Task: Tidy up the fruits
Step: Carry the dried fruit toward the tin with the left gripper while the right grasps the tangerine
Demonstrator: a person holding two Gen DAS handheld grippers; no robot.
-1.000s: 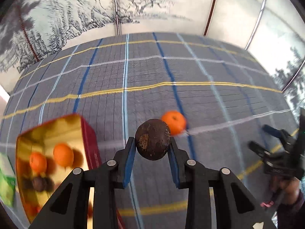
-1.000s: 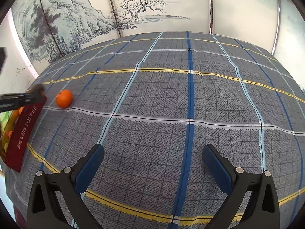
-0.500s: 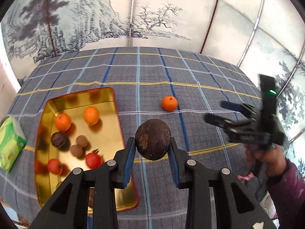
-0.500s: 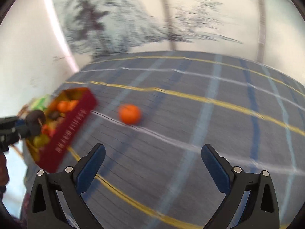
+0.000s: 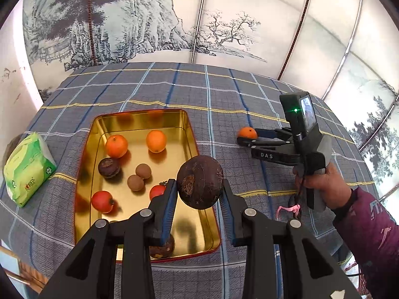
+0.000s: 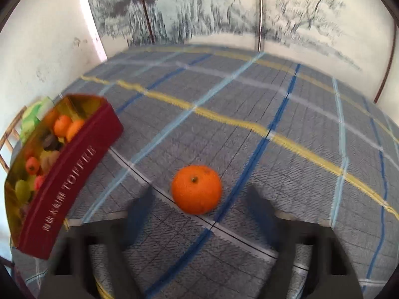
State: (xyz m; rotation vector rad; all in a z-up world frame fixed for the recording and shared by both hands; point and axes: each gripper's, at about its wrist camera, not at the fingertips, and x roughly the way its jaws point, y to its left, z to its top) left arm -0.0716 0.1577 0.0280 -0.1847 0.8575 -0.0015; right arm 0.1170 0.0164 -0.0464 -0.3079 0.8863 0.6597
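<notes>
The left gripper's (image 5: pixel 200 194) jaws clamp a dark fruit (image 5: pixel 200 181) above the tin (image 5: pixel 192 134); the right gripper's (image 6: pixel 199 199) blurred jaws, seemingly untouching, are closing around an orange (image 6: pixel 196 188).

The red outer wall of the tin (image 6: pixel 72 174) at the left carries the pale word "TOFFEE", with a row of smaller characters beside it too blurred to read. The right claw (image 5: pixel 245 139) bears the white letters "DAS" on its black body. The print on the green tissue pack (image 5: pixel 27 167) at the far left is too small to read.
</notes>
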